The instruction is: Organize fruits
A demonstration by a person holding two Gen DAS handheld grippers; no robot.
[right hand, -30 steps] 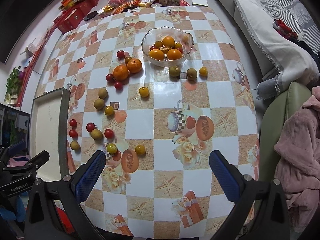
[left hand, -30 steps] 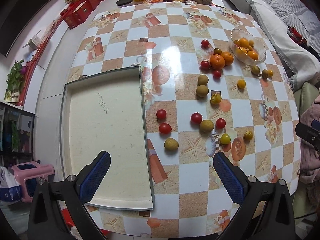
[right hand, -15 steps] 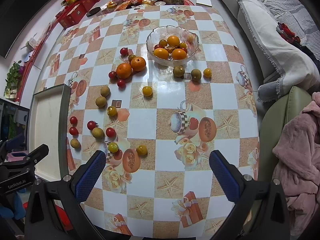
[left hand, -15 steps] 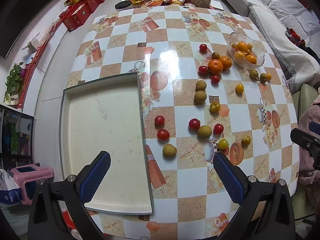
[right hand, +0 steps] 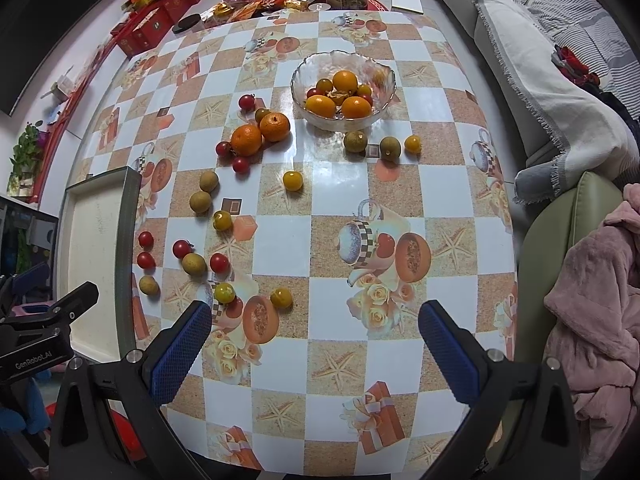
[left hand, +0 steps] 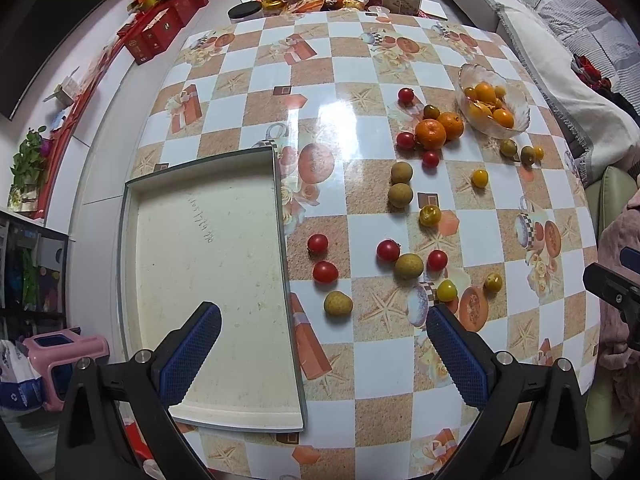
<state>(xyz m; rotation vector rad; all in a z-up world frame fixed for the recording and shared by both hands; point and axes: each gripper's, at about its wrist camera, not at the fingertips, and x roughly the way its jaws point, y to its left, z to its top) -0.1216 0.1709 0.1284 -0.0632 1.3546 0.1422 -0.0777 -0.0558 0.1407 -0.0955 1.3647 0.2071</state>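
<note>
left gripper (left hand: 320,344) jaws apart, empty, above tray (left hand: 208,408) edge | right gripper (right hand: 314,338) jaws apart, empty | fruits (left hand: 408,266) loose on table (left hand: 248,116) right of tray, some in far bowl (right hand: 380,80) | risk: round tomatoes probably roll off if nudged

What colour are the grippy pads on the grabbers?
Blue, with a bumpy texture; the pads show best in the right wrist view.

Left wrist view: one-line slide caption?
Open left hand-held gripper hovers over empty tray edge; cherry tomatoes and longans scattered on checkered tablecloth.
</note>
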